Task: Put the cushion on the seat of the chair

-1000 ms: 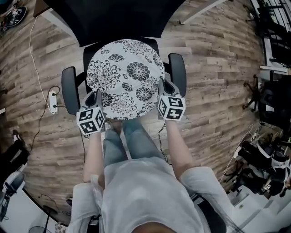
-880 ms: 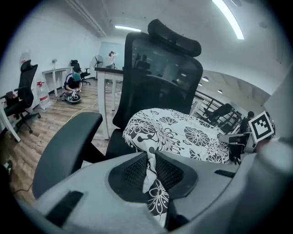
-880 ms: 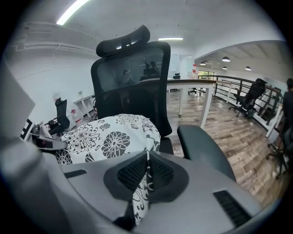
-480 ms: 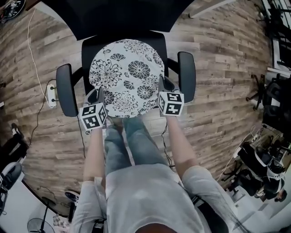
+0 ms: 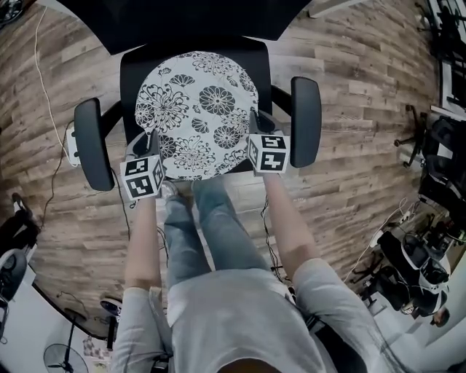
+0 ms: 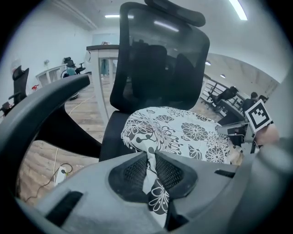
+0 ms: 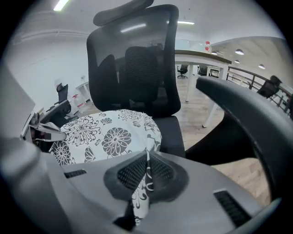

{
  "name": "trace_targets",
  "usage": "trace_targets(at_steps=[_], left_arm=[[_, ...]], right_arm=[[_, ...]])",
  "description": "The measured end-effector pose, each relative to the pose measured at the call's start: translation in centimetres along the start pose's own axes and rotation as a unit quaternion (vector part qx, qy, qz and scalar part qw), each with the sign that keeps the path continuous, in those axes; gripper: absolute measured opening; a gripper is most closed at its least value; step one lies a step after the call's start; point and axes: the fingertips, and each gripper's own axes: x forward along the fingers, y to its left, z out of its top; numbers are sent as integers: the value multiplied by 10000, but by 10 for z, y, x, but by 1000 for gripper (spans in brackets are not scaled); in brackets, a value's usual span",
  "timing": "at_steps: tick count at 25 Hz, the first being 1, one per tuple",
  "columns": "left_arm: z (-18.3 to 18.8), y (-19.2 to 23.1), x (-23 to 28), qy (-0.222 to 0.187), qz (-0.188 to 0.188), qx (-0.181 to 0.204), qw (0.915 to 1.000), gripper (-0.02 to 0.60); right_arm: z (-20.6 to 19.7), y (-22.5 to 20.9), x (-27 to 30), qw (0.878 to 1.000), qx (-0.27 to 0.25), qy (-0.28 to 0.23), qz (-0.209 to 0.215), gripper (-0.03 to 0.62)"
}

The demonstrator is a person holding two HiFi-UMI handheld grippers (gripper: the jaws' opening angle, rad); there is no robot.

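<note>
In the head view I count one cushion (image 5: pixel 195 113), round and white with dark flowers, and one black chair (image 5: pixel 255 51) with two armrests: the left armrest (image 5: pixel 92 144) and the right armrest (image 5: pixel 306 122). The cushion lies over the seat (image 5: pixel 135 69) and covers most of it; whether it rests on it I cannot tell. My two tongs hold its near edge, the left tongs (image 5: pixel 149 144) on one side and the right tongs (image 5: pixel 256 125) on the other. The floor (image 5: pixel 364 146) is wood-look plank, with one white power strip (image 5: pixel 72 143) just beside the left armrest.

In the left gripper view my left tongs are clamped on a fold of the cushion's cloth, with the pads pressing it from both sides. Beyond it rises one mesh backrest (image 6: pixel 160 64) topped by one headrest (image 6: pixel 176 11).

In the right gripper view my right tongs pinch the cushion's edge the same way. Behind the chair stands one worktop (image 7: pixel 201 54), in a bright open room with strip lights (image 7: pixel 59 5) on the ceiling
</note>
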Motion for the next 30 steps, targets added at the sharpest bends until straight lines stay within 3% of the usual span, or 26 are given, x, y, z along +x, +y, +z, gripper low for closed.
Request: trace_targets(at_steps=[7,18,24,30], left_arm=[[-11,13,19,100,116,-7,9999,35],[-24,22,33,106,122,-110,9998,41],[-21,25,25,-103,165,-106,9998,91],[-14,30,14,-312,437,76,9985,152]], right_arm=[[-15,-7,23,9997,204,118,-56,17],[-28,-8,41,9997,-24,247,26,18],[-27,-9,35,9998,168,-29,70,18],[-18,-12,19,9984,418,-377,-5,18]])
